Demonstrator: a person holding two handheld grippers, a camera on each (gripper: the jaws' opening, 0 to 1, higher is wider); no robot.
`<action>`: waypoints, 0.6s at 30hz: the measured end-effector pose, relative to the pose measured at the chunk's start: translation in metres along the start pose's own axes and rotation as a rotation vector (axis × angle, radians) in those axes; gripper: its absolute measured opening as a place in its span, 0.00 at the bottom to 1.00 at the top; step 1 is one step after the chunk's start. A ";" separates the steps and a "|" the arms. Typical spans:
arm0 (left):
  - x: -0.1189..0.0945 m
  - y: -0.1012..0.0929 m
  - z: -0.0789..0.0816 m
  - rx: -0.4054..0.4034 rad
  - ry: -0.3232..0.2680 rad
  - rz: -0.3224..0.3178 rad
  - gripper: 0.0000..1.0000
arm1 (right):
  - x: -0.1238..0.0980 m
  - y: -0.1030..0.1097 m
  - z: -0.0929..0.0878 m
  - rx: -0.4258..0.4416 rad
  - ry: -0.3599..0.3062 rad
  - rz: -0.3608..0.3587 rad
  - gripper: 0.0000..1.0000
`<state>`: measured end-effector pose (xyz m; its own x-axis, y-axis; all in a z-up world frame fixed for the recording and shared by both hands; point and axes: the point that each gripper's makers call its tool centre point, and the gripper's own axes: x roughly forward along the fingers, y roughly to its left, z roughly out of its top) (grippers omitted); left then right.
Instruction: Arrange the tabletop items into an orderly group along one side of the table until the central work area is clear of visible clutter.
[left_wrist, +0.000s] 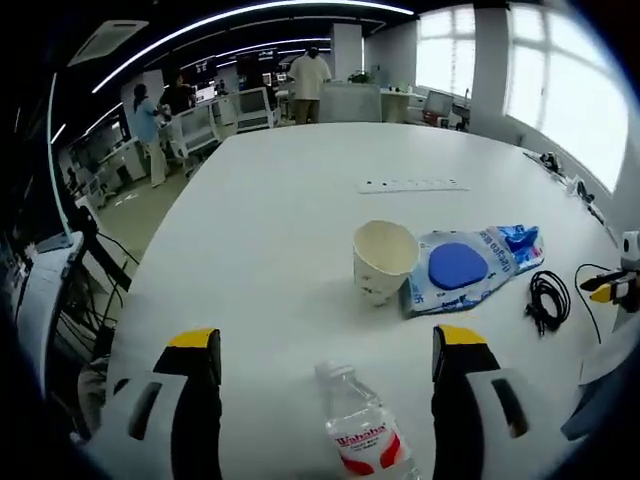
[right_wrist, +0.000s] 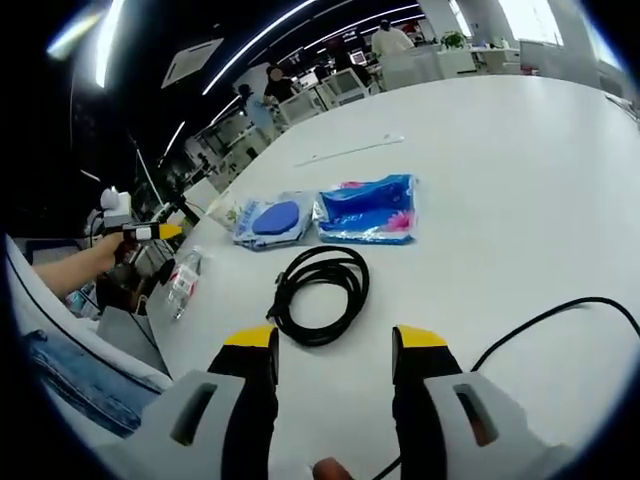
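My left gripper (left_wrist: 326, 365) hangs with its fingers spread wide either side of a clear water bottle (left_wrist: 362, 430) with a red label, which lies on the white bench (left_wrist: 300, 200) with its cap pointing away from me. The fingers are released and touch nothing; the bottle sits between them but clear of both. Beyond the bottle stands a paper cup (left_wrist: 383, 260), leaning a little, and touching the cup's side is a blue-and-white packet (left_wrist: 470, 268) with a round blue patch.

My right gripper (right_wrist: 334, 345) is also released, fingers apart and empty, pointing at a coiled black cable (right_wrist: 320, 282) lying just ahead of them. Past the coil from there lie that same packet and a second blue packet (right_wrist: 368, 210), side by side. A separate black lead (right_wrist: 560, 315) trails across the bench to the coil's far side, near my right finger.

My judgement is that the bottle is the risky one: it lies on its side and is round, so if my left fingers close off-centre or one touches first, it could roll away from the cup side or squirt out. The cup looks light and unsteady; a nudge from the bottle or my gripper could tip it. The coil could spring open if I pinch only one loop, and the stray lead could snag and drag.
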<state>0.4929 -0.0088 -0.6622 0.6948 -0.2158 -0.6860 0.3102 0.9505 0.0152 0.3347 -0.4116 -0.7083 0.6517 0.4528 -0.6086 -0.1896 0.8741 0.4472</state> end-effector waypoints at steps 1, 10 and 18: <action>0.000 0.001 -0.001 -0.003 0.001 0.001 0.89 | 0.000 0.000 0.000 -0.001 0.001 0.000 0.44; 0.009 -0.005 -0.006 -0.032 0.026 -0.021 0.85 | 0.000 -0.002 0.000 0.007 0.002 -0.006 0.43; 0.023 -0.020 -0.039 -0.109 0.122 -0.069 0.79 | -0.004 -0.008 -0.007 0.037 0.008 -0.020 0.41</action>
<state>0.4776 -0.0244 -0.7063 0.5885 -0.2589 -0.7659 0.2778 0.9544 -0.1091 0.3288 -0.4188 -0.7140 0.6489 0.4364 -0.6232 -0.1493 0.8762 0.4582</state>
